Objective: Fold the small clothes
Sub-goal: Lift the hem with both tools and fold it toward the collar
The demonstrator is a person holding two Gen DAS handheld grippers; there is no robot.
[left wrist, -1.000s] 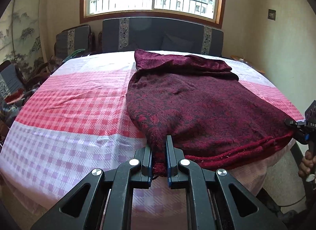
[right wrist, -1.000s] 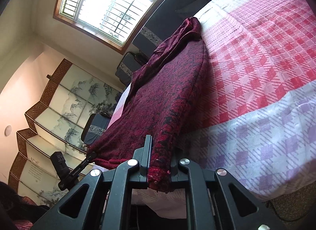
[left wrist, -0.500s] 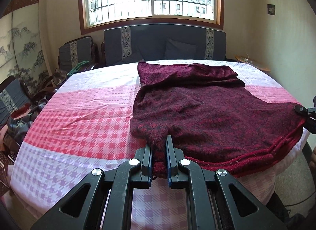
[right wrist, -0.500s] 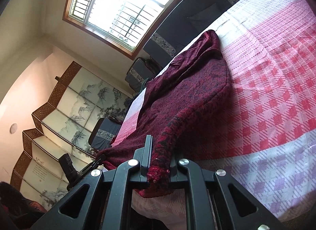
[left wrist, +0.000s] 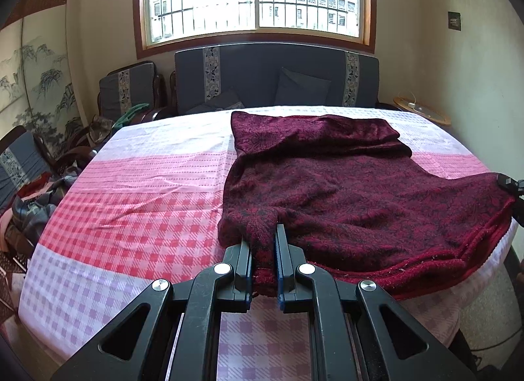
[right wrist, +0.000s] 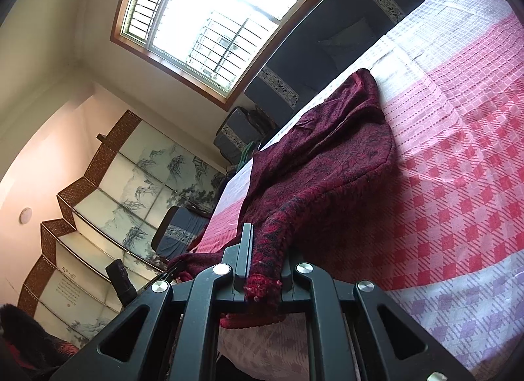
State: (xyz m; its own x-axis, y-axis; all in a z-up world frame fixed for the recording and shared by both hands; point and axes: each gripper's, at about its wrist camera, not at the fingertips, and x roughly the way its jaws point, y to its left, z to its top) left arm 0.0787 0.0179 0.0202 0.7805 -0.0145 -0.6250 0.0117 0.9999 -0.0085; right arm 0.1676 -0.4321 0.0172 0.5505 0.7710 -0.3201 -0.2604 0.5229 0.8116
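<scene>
A dark red patterned knit garment lies on the pink checked bedspread, its far part folded over near the sofa. My left gripper is shut on the garment's near left hem corner. My right gripper is shut on the other near hem corner, and the garment runs away from it, lifted off the bedspread. The right gripper's tip shows at the right edge of the left wrist view. The left gripper shows low left in the right wrist view.
A dark sofa with cushions stands under the window beyond the bed. A painted folding screen and an armchair stand to the left. Clothes are piled beside the bed's left edge. A round side table is at the far right.
Both grippers have lifted and carried the near hem forward toward the sofa. The garment's near part has risen off the bedspread and bunched, and more bare bedspread shows near me.
</scene>
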